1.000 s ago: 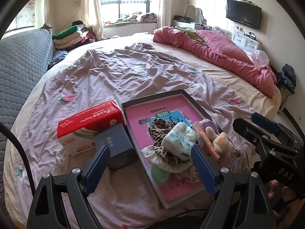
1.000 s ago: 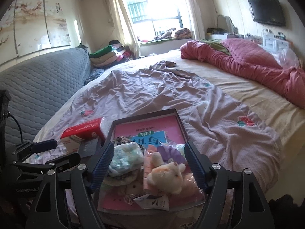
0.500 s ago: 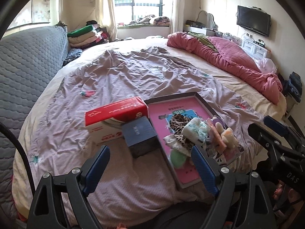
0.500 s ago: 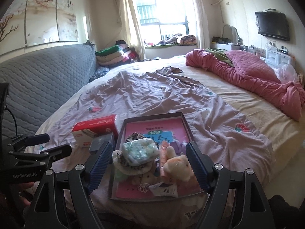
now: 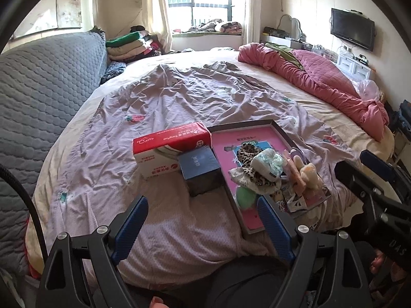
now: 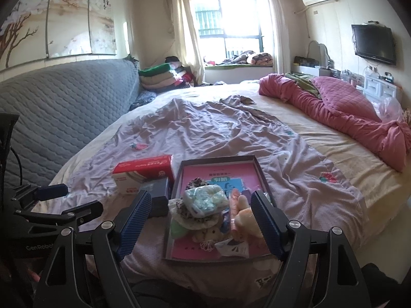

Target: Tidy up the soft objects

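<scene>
With both the left gripper (image 5: 203, 224) and right gripper (image 6: 199, 219) spread wide and empty, the soft toys (image 6: 203, 205) heaped in the tray (image 6: 218, 159) just ahead should be approached slowly and pinched lightly.

A wide bed (image 5: 179, 231) under a wrinkled mauve cover fills the room. Along the bed's left side stands a grey quilted sofa back (image 5: 43, 97); folded blankets (image 5: 128, 46) are stacked beyond it, towards the window (image 5: 203, 2). A rumpled pink quilt (image 5: 321, 84) lies along the bed's far right edge. Right of the bed, a black television (image 6: 373, 43) hangs on the wall. Above the sofa back hangs a blossom-branch painting (image 6: 59, 25).
</scene>
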### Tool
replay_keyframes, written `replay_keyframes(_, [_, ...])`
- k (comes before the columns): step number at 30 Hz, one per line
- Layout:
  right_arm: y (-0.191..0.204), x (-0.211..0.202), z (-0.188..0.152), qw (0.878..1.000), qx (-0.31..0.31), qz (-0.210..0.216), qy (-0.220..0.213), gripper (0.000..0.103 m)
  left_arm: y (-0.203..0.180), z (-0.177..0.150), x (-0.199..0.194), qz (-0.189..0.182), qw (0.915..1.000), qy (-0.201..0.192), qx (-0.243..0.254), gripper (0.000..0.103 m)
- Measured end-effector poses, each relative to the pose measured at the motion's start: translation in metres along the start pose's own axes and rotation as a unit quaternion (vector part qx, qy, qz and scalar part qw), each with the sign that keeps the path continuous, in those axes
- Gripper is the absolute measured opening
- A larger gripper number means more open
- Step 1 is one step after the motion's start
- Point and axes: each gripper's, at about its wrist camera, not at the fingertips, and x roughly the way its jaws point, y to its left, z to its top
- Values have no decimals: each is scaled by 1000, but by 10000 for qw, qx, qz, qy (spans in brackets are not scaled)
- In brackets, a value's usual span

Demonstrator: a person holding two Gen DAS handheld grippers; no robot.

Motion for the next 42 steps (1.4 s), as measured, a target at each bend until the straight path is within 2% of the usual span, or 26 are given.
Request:
replay_keyframes(6, [9,-3,-19,9997,-159,43,158,81,8,-19,-4,75,9993,108,-341,86])
replay_keyframes(13, [17,2,-35,9992,-259,61,298,81,18,-39,2,163,9983,289,-483,86])
replay_keyframes(23, [12,2,-50,9993,-214,-6,320,81,20,-55,16,193,9971,547,-489,86])
replay_keyframes(42, [17,10,-53,9981,-291,47,542,81,6,-58,18,138,9980,588,-207,86])
